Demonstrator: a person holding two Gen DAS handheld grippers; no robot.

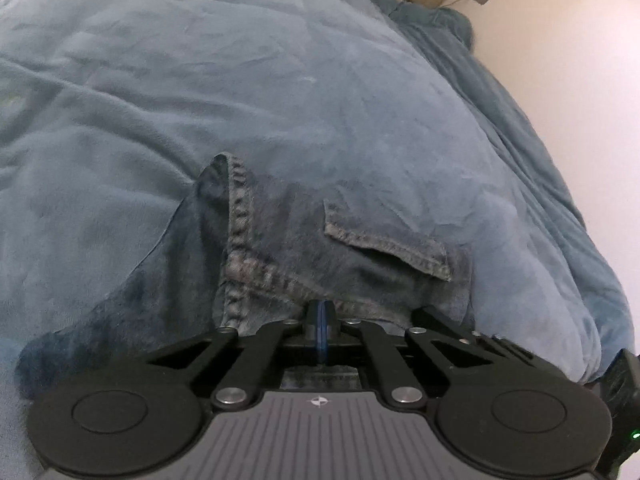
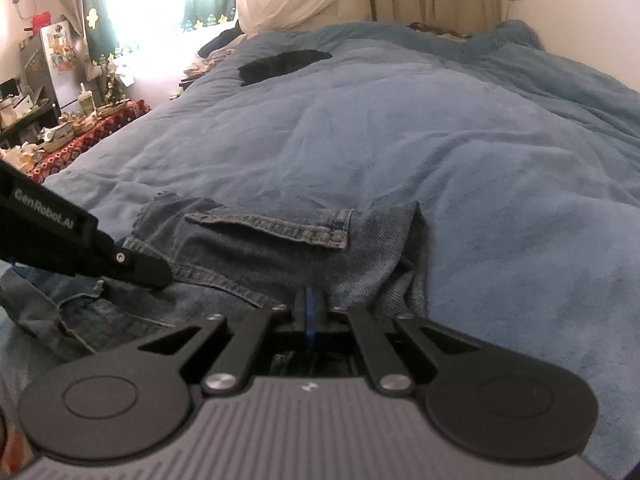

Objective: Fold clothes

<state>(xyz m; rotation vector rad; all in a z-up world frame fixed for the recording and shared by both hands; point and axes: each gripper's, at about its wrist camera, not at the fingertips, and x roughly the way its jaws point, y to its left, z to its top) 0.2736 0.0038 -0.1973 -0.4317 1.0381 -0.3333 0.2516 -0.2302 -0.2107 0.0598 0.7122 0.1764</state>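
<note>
A pair of blue denim jeans (image 1: 280,248) lies bunched on the blue blanket (image 1: 240,80), back pocket (image 1: 384,244) up. My left gripper (image 1: 320,312) is shut on the denim near a seam. In the right wrist view the jeans (image 2: 280,252) spread in front of my right gripper (image 2: 310,300), which is shut on the denim below the pocket (image 2: 280,226). The left gripper (image 2: 148,270) enters that view from the left, its tip on the waistband area.
The blanket (image 2: 400,120) covers a wide bed. A dark garment (image 2: 284,64) lies at the far end. A wall (image 1: 560,60) runs along the right side. A cluttered table with a red patterned cloth (image 2: 80,136) stands left of the bed.
</note>
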